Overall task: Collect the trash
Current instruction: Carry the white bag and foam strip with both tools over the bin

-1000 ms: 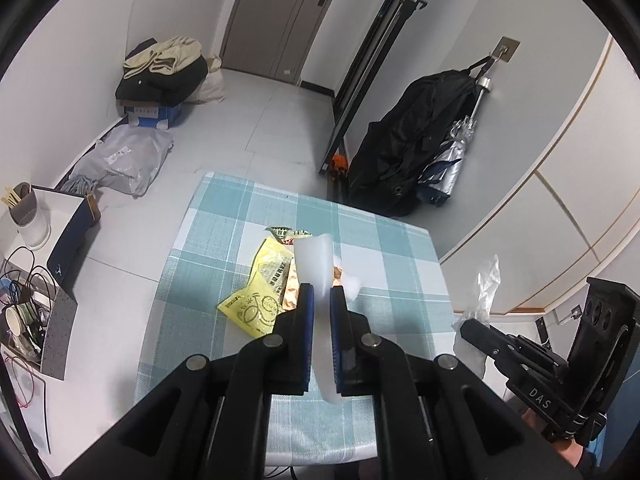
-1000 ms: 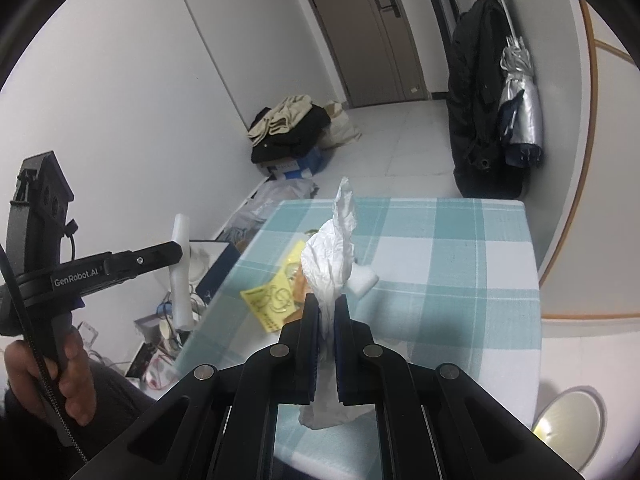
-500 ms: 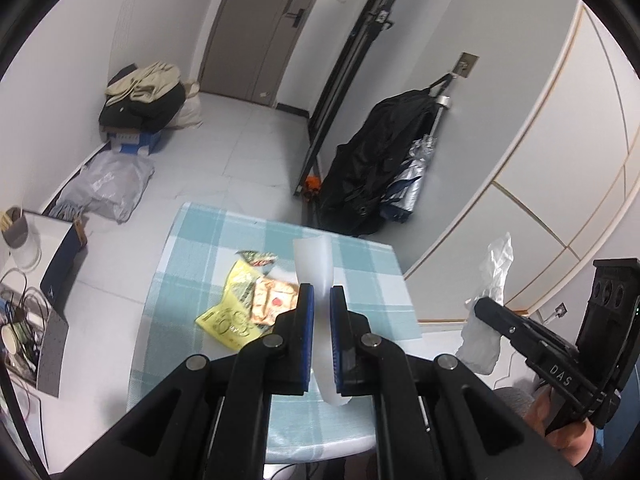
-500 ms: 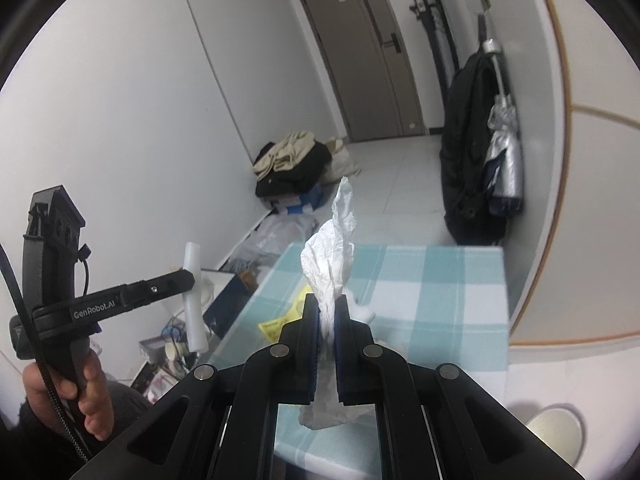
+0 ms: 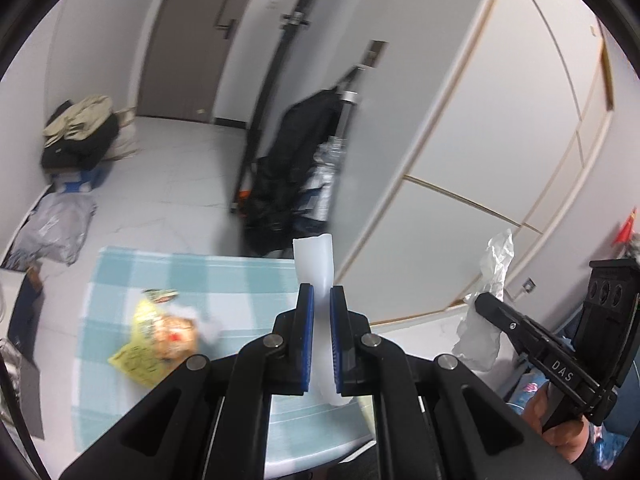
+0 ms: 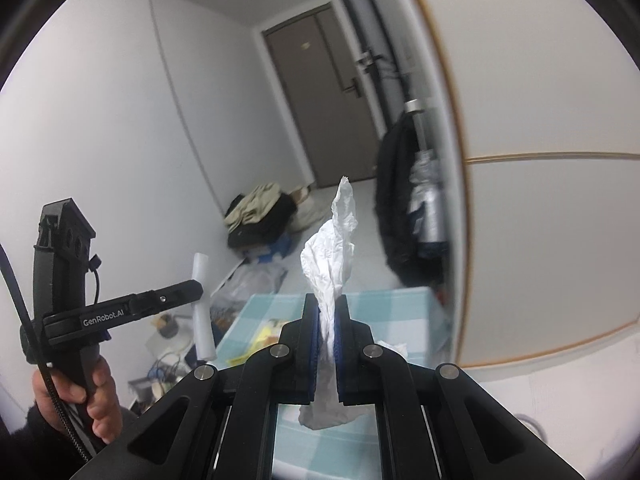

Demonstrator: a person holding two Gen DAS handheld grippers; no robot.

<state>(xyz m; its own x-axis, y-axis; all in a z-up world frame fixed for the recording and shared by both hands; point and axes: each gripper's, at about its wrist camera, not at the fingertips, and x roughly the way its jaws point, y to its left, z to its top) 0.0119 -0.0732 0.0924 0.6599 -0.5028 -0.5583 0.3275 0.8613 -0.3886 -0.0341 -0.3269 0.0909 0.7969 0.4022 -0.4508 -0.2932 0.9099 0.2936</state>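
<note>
My left gripper [image 5: 320,300] is shut on a white plastic tube [image 5: 314,258] that stands upright between the pads, held high above the table. My right gripper [image 6: 328,308] is shut on a crumpled white tissue [image 6: 332,248]. The right gripper and its tissue [image 5: 494,280] show at the right of the left wrist view. The left gripper and its tube [image 6: 202,300] show at the left of the right wrist view. Yellow and orange snack wrappers [image 5: 156,336] and a small white scrap [image 5: 210,322] lie on the teal checked table [image 5: 200,272].
A black bag and a folded umbrella [image 5: 296,184] hang by the sliding door beyond the table. Clothes on a box [image 5: 80,136] and a grey plastic bag [image 5: 56,224] lie on the floor. White cabinet panels [image 5: 480,160] stand to the right. A cluttered side stand [image 6: 172,344] stands left of the table.
Both grippers have risen and tilted up, away from the table, each still holding its piece. The table now looks smaller and lower in both views.
</note>
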